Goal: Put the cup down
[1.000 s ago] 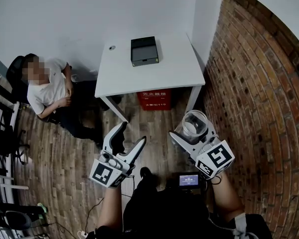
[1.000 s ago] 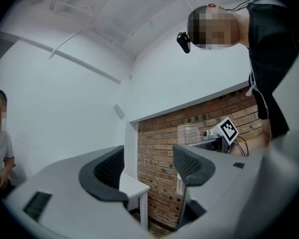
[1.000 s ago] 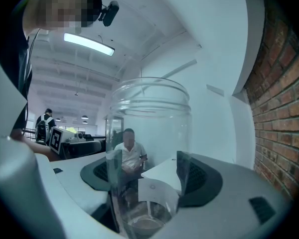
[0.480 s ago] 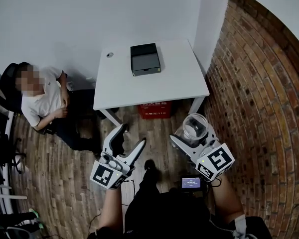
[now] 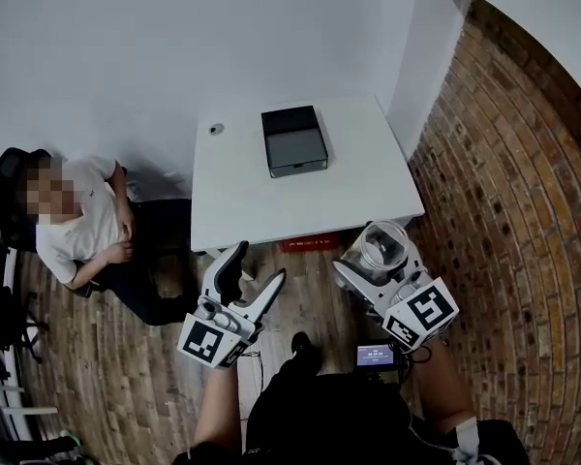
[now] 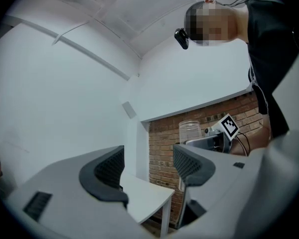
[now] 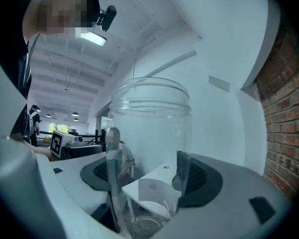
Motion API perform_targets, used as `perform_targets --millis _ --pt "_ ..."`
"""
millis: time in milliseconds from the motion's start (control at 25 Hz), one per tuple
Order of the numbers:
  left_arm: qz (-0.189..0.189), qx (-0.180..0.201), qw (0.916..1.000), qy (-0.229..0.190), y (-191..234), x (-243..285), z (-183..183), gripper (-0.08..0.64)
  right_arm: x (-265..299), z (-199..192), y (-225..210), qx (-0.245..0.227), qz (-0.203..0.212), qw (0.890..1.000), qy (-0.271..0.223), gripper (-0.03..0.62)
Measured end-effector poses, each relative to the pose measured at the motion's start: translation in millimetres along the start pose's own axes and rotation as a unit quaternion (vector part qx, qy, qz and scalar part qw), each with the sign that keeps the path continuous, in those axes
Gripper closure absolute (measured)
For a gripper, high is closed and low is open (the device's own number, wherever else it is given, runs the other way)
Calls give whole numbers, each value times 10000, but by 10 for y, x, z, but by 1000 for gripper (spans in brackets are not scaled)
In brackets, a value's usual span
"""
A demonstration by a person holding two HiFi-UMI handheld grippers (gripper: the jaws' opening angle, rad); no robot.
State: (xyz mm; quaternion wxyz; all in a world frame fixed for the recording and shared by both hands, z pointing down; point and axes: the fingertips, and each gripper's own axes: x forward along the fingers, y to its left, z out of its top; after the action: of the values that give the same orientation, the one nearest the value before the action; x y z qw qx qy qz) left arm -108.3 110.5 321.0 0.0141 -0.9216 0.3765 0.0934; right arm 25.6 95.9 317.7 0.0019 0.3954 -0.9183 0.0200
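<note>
The right tool (image 7: 148,176) is clamped on the clear cup (image 7: 149,118). Its dark pads press the glass on both sides, and the cup stands upright with its open mouth on top. To its left, the left tool (image 6: 148,166) has its jaws apart with nothing between them. Both tools hang over the wooden floor (image 5: 126,376), just short of the near edge of the white surface (image 5: 300,201) ahead. Farther ahead on that surface lies a black box (image 5: 294,140). A brick wall (image 5: 504,211) runs along the right of the right tool. A person (image 5: 77,231) sits well off to the left.
</note>
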Motion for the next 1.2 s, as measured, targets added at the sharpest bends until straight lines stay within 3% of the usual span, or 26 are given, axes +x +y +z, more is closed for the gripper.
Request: perform_targets --millis 280,720,1200 --pt "-75 50 9998 155 596 107 -80 249 575 27 -89 55 -106 9999 -16 230" --pt "-142 -85 9997 172 935 373 -176 249 937 -21 -351 11 -169 9998 91 230" --pt "79 -46 9998 199 1248 1025 -306 249 1306 -15 -1129 26 -16 10000 -58 230"
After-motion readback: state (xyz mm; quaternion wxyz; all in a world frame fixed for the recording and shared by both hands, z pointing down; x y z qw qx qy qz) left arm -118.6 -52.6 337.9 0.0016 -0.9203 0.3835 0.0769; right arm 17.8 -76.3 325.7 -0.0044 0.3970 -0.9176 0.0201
